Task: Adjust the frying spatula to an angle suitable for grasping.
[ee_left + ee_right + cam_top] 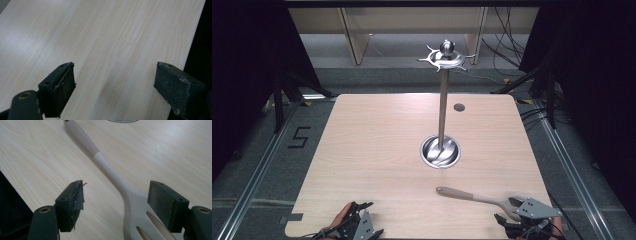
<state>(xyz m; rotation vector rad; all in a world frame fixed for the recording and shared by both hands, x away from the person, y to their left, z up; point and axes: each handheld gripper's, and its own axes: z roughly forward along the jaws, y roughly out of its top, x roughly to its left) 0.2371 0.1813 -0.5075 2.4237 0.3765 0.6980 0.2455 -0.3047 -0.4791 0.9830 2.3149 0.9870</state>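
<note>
a shiny round dish (440,151) sits sunk in the middle of your desk (377,150); it forms the base of a tall metal pole (442,107) that rises from it, topped by a spiked disc with a ball (447,54). apart from the pole, the dish looks bare.

the spatula (474,198) lies flat on the desk near its front edge, between the dish and your right tool (504,210). its long axis runs across the desk: the brown handle end points left toward the middle, the pale slotted blade lies at the right, by your right hand.

the high view gives you the whole desk, a small dark disc (459,107) near the far edge, and your left tool (373,217) at the front left corner. the right gripper view adds the close detail: your right tool (116,197) is spread wide, the spatula (110,170) blade passing between its jaws, slots showing, the handle running away toward the dish rim (122,121). whether a pad touches the blade, you cannot tell. the left gripper view shows your left tool (115,80) spread apart over bare desk (100,37) wood, beside the desk's edge.
</note>
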